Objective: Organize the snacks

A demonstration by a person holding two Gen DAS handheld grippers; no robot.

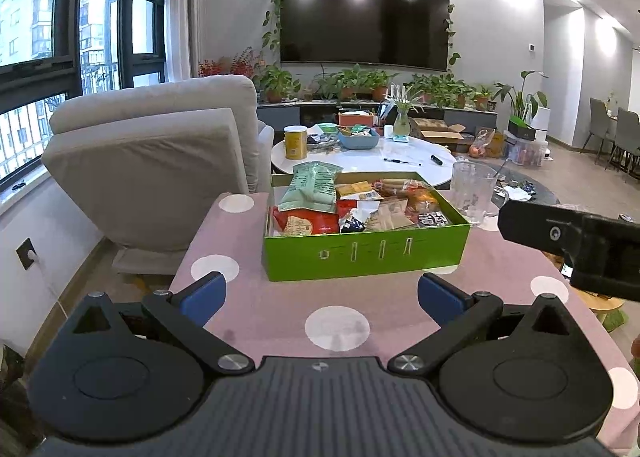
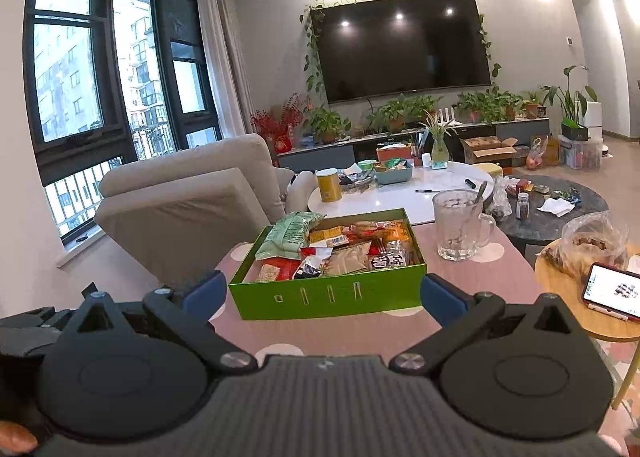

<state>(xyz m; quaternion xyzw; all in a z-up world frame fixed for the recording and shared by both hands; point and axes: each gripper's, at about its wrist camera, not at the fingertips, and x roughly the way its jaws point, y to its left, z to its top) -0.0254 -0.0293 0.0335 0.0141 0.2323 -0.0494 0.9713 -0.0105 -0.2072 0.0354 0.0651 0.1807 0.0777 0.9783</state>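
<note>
I am looking out along two handheld grippers at a small table under a pink cloth with white dots (image 1: 248,309). In the left wrist view, my left gripper (image 1: 322,293) fills the bottom of the frame, its two blue pads spread wide with only bare cloth between them, gripping nothing. Just above the pads, at the centre of the frame, sits an open green box (image 1: 366,255) heaped with snack packets: a pale green bag (image 1: 312,187) leans at the upper left of the heap, a red packet (image 1: 306,223) lies below it, and orange and brown wrappers crowd the right side. A clear glass mug (image 1: 474,189) stands just right of the box. At the right edge of this frame, part of the other gripper's black body pokes in.

In the right wrist view, my right gripper (image 2: 322,295) is likewise spread open and empty (the box's near wall shows between the pads, though the pads do not touch it). Here the box (image 2: 328,295) lies centre frame, with the mug (image 2: 460,227) to its upper right, a spoon standing in it. At the right edge, a phone (image 2: 612,291) with a lit screen rests on a round wooden side table (image 2: 560,297), beside a plastic bag.
</note>
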